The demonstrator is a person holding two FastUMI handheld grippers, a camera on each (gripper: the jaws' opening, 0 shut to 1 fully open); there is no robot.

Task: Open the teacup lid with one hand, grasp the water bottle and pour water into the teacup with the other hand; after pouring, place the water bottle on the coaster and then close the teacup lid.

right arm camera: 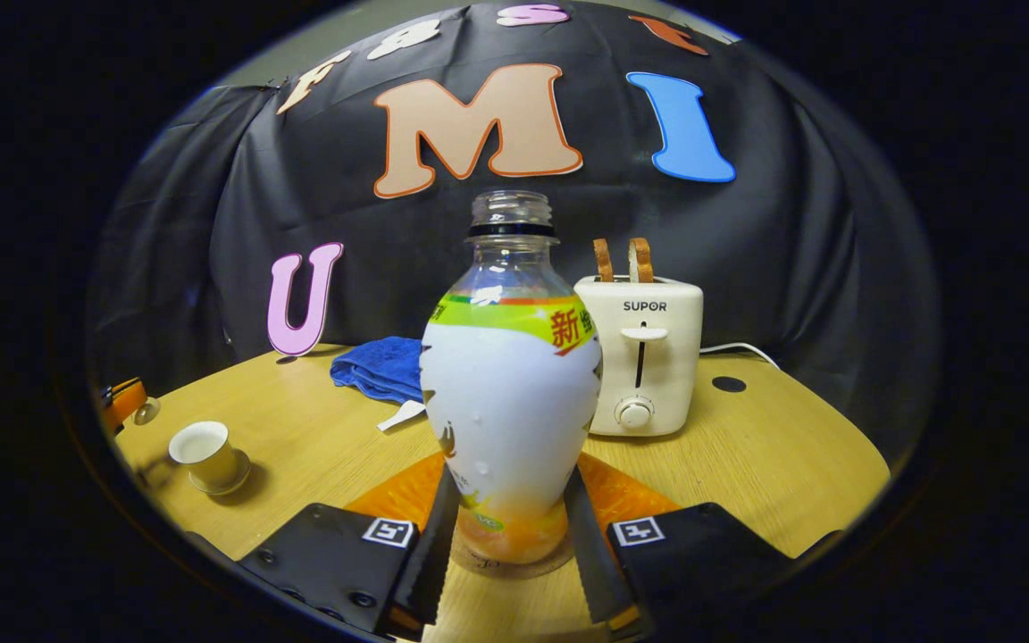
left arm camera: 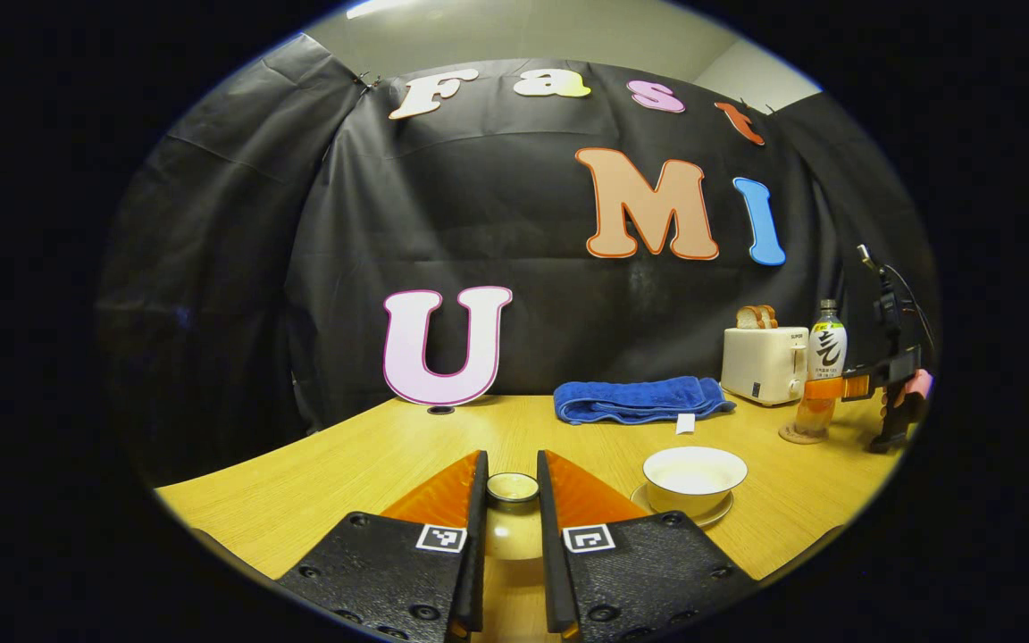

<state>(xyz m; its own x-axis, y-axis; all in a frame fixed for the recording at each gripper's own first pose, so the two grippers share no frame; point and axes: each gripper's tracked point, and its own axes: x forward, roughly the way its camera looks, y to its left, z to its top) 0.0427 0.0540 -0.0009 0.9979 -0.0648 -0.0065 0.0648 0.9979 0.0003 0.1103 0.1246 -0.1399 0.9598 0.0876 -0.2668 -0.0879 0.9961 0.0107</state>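
White and open, the teacup (left arm camera: 694, 477) sits on its small saucer (left arm camera: 718, 515) on the wooden worktop (left arm camera: 363, 464). It has no lid on, and there is pale liquid inside it. The teacup lid (left arm camera: 513, 518) is held just to the left of the cup, in the left gripper (left arm camera: 512, 487). Its fingers (left arm camera: 477, 500) are close together, one on each side of the lid's round knob, and they pinch it. I cannot tell if the lid touches the worktop.

In the right gripper view, the water bottle (right arm camera: 509, 384) stands upright on a round coaster (right arm camera: 514, 564). It has no cap, and a little orange drink is at the bottom. The right gripper (right arm camera: 508, 527) is around the bottom part of the bottle. Its fingers (right arm camera: 439, 536) sit on each side, right up against the bottle, but I cannot tell if they press on it.

Behind the bottle is a cream toaster (right arm camera: 642, 354) with two slices of bread (right arm camera: 622, 260) sticking out. A folded blue towel (left arm camera: 641, 399) lies near the back of the worktop, between the cup and the black cloth wall (left arm camera: 497, 241).
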